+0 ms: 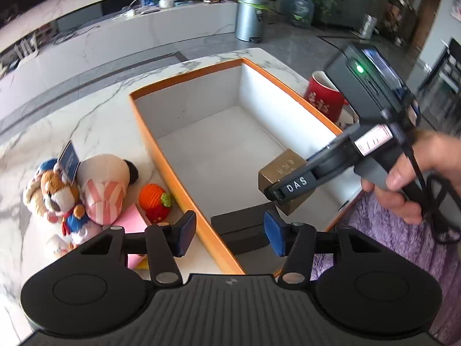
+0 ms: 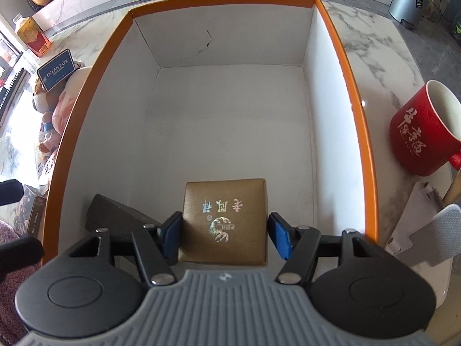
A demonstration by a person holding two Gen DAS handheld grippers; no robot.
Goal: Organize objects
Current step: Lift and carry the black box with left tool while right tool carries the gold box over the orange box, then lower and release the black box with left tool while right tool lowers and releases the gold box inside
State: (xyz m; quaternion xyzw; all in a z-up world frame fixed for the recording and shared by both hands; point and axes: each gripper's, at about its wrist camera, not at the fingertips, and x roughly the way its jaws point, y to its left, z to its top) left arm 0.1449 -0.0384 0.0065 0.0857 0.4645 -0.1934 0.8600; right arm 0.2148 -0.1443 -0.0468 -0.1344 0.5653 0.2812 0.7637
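Left gripper point(image 1: 230, 233): its blue pads are wide apart and hold nothing; it hovers over the near orange edge of the big box point(image 1: 170, 170)
Left view, gold box point(image 1: 283, 178): it sits low inside the big box by the right wall; the right gripper point(image 1: 281, 191) is down on it; a black box point(image 1: 242, 229) lies just beside it
Left view, toys: soft toys point(image 1: 77, 190) and an orange knit fruit point(image 1: 154, 203) wait on the table outside the big box
Right gripper point(image 2: 223, 235): the left pad looks pressed on the gold box point(image 2: 224, 222); the right pad shows a small gap; I cannot tell if it grips or has let go
Right view, risk: with a loose grip, the gold box could slip and tip, or bump the black box point(image 2: 118, 219)
Right view, mug: the red mug point(image 2: 423, 135) stands near, outside the orange wall point(image 2: 360, 132); a wide swing could knock it over
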